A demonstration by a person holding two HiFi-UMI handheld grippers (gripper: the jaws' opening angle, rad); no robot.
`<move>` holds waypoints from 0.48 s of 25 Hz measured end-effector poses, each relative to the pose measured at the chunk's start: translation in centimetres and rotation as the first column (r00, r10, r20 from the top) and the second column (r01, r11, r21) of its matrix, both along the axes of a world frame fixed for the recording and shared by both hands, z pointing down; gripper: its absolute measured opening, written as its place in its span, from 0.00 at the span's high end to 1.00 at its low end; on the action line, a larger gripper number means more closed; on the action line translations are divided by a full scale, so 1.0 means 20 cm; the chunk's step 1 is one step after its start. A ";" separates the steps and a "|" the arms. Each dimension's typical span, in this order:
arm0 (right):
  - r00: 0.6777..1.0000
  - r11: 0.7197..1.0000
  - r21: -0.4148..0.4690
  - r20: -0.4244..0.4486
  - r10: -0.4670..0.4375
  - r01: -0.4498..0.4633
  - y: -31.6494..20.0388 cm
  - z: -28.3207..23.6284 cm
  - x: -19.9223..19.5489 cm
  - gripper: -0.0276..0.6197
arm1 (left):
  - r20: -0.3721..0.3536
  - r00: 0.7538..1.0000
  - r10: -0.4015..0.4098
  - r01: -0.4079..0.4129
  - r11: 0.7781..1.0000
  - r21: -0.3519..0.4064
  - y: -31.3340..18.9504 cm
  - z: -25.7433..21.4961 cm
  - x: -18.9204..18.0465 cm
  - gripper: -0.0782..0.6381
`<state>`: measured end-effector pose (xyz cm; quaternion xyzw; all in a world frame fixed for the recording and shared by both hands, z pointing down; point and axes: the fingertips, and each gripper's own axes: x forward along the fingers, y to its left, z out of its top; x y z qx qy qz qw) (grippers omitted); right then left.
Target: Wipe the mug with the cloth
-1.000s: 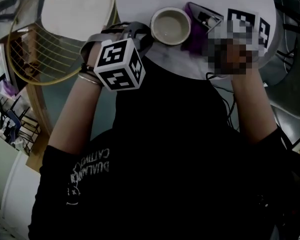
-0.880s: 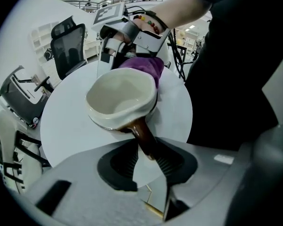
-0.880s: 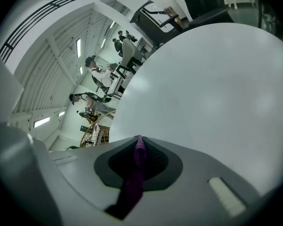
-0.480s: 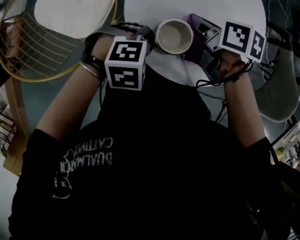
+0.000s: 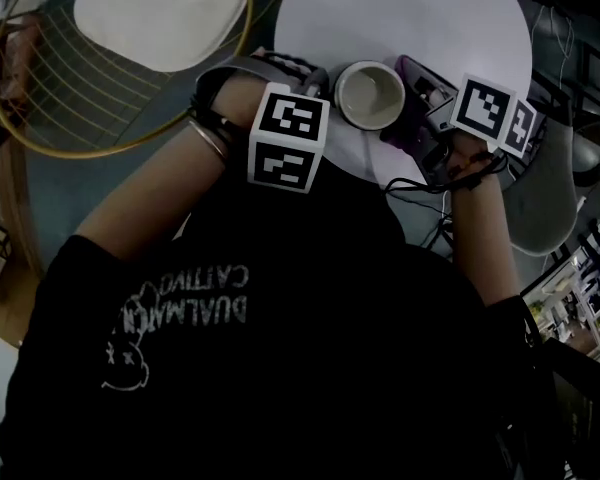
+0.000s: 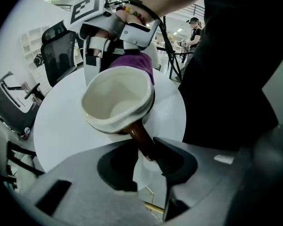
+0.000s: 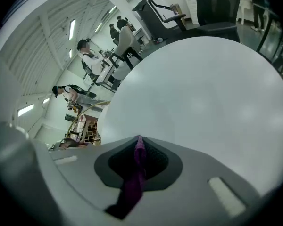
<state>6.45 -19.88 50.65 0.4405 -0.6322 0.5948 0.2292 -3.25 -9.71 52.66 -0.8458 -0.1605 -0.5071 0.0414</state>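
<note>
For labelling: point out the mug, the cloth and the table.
mug (image 6: 117, 99), left gripper view, inner wall.
cloth (image 7: 137, 163), right gripper view, pinched strip.
table (image 7: 203, 93), right gripper view, bare top.

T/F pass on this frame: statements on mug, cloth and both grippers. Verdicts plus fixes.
1. The left gripper grips the cream ceramic mug by its brown handle. True.
2. The right gripper is open and empty. False: it is shut on the purple cloth.
3. The mug is full of coffee. False: its inside looks empty.
4. The cloth is on the mug's side opposite the handle. True.
5. The furniture under them is square and black. False: it is a round white table.
</note>
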 end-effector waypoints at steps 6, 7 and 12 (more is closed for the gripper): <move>1.000 1.000 -0.021 -0.028 -0.015 0.014 0.02 0.02 0.02 0.92 | -0.002 1.000 -0.009 0.009 1.000 0.015 -0.01 0.01 0.00 0.76; 0.999 0.999 -0.027 -0.040 -0.033 0.032 0.03 0.03 0.02 0.92 | -0.005 1.000 -0.005 0.005 1.000 0.015 -0.01 0.01 0.00 0.76; 0.981 0.985 -0.049 -0.096 -0.169 0.165 0.09 0.04 0.00 0.92 | 0.000 0.999 0.036 -0.036 0.999 0.031 -0.01 0.00 0.00 0.78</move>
